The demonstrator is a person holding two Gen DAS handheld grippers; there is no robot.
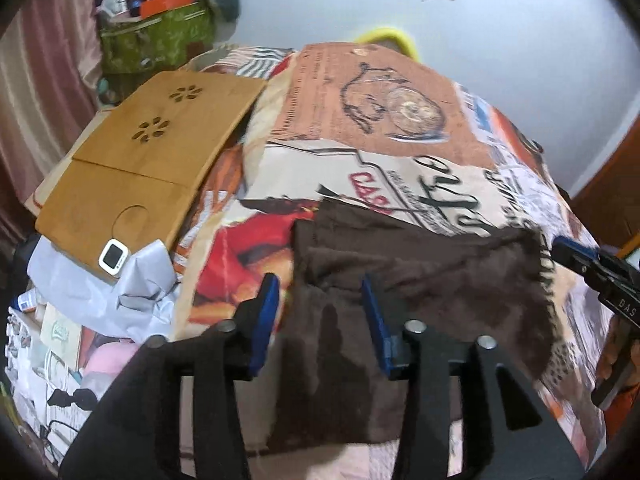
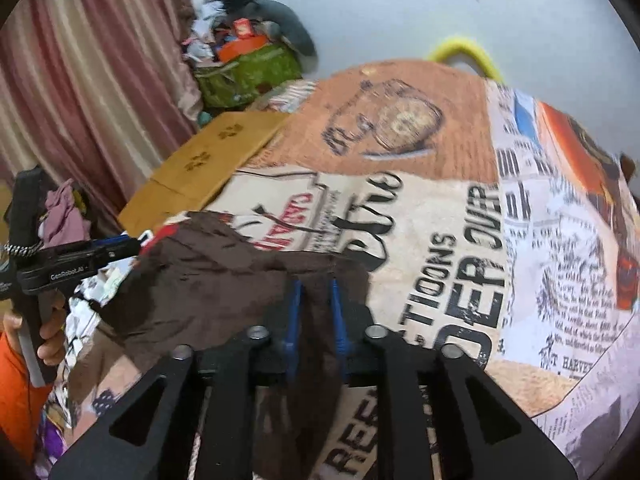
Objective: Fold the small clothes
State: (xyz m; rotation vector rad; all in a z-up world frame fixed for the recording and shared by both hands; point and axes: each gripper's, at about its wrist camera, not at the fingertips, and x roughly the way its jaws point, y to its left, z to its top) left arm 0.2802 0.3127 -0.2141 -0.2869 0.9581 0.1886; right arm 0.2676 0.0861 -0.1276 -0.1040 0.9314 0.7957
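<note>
Cloth point(image 1: 400, 264) on bed point(image 1: 400, 128).
Your left tongs point(image 1: 320, 292) gape, holding nothing; right tongs point(image 2: 316, 292), part-open, straddle a cloth fold at 6 o'clock.

My left gripper point(image 1: 320, 292), low in its frame, has its jaws spread wide. My right gripper point(image 2: 316, 292) sits lower centre, jaws narrowly parted with brown cloth point(image 2: 224, 276) between them.

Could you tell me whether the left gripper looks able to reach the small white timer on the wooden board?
Probably yes: the left gripper is open over the brown cloth, and nothing blocks the timer.
</note>
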